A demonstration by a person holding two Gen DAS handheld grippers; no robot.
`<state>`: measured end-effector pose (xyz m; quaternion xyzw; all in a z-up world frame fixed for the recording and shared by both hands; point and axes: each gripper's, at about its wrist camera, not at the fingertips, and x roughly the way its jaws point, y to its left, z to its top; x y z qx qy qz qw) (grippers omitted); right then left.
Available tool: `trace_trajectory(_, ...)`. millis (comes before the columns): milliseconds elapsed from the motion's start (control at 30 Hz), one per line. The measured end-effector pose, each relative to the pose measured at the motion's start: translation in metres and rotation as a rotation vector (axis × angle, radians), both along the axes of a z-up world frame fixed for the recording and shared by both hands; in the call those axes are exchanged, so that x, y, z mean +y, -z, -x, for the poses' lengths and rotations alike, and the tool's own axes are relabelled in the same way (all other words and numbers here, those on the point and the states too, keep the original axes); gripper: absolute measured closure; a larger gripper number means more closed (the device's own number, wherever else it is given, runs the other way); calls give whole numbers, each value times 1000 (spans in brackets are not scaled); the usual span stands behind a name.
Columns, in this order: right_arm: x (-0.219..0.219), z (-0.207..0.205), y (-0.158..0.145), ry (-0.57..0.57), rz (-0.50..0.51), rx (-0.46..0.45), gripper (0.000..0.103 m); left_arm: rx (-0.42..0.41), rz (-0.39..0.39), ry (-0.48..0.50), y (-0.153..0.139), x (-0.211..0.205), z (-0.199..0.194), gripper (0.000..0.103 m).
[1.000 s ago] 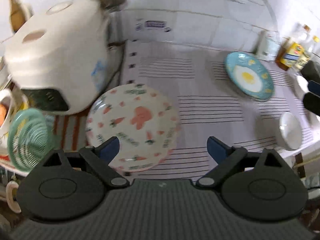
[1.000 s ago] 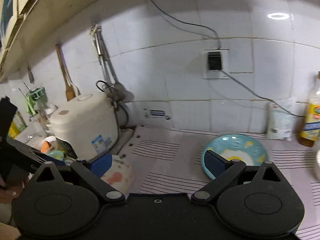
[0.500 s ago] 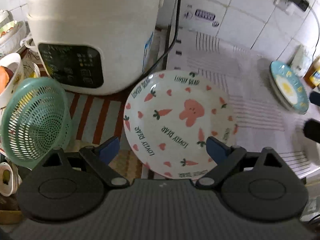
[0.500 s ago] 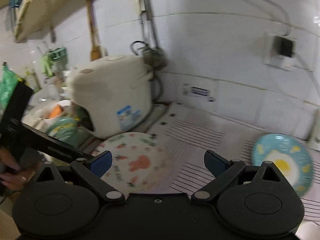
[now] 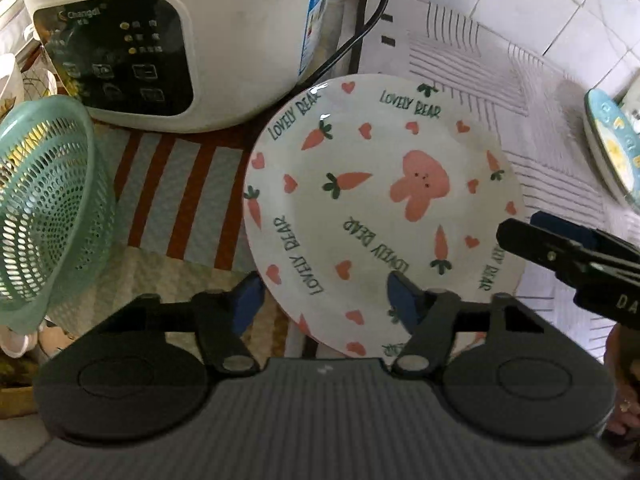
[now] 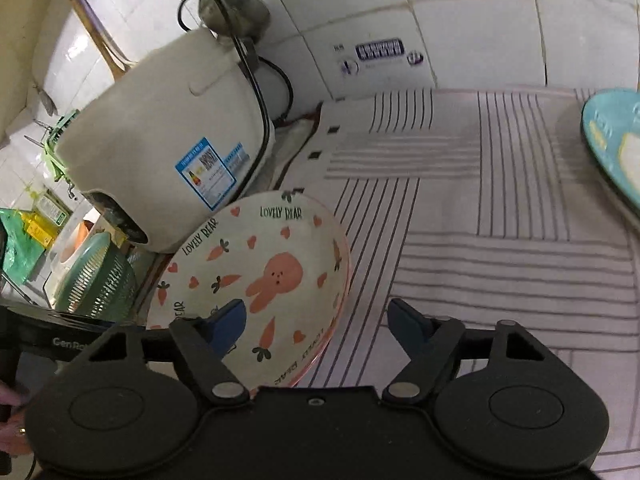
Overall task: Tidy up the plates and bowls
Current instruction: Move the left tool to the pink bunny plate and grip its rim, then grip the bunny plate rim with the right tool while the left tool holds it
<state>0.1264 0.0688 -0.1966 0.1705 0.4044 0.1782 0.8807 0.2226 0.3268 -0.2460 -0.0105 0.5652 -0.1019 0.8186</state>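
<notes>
The carrot-print plate (image 5: 380, 208) lay on the worktop (image 6: 500, 240), its rim between both half-open, closing tongs: left tongs (image 5: 324, 300) at six o'clock, right tongs (image 6: 316, 320) at three; each should straddle the rim evenly before lifting.

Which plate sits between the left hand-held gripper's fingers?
The white carrot-and-bunny plate, beside the rice cooker; the blue egg plate lies far off right.

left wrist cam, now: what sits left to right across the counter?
green colander → rice cooker → carrot-print plate → right gripper reaching in at the plate's right edge → blue egg plate
</notes>
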Motion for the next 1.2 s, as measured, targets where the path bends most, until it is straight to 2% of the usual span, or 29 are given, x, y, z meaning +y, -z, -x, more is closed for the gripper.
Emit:
trace_trajectory(133, 5, -4, 9, 7, -38, 20, 42, 19, -2, -23, 6, 7, -8, 60)
trace_trajectory(167, 6, -6, 12, 8, -43, 24, 49, 22, -6, -27, 8, 9, -9, 66)
trace_trajectory(367, 9, -14, 21, 22, -33, 43, 86, 36, 36, -57, 12, 17, -13, 70)
trace_trajectory(567, 3, -20, 30, 35, -84, 41, 86, 38, 79, -95, 16, 21, -15, 68)
trace_trajectory(700, -1, -25, 32, 21, -116, 51, 87, 43, 71, -71, 14, 18, -15, 69)
trace_trajectory(767, -3, -28, 30, 4, -118, 70, 88, 55, 100, -59, 12, 21, -14, 70)
trace_trajectory(833, -6, -27, 24, -5, -114, 63, 88, 71, 115, -49, 8, 22, -11, 70)
trace_trajectory(933, -7, -23, 14, -29, -87, 55, 87, 48, 115, -23, -5, 18, -5, 70)
trace_trajectory(1067, -17, -12, -3, -79, -74, 18, 85, 78, 168, -33, -16, 15, -5, 70)
trace_trajectory(1200, -26, -1, -22, -86, -33, -33, 84, 53, 183, 16, -31, 2, -3, 70)
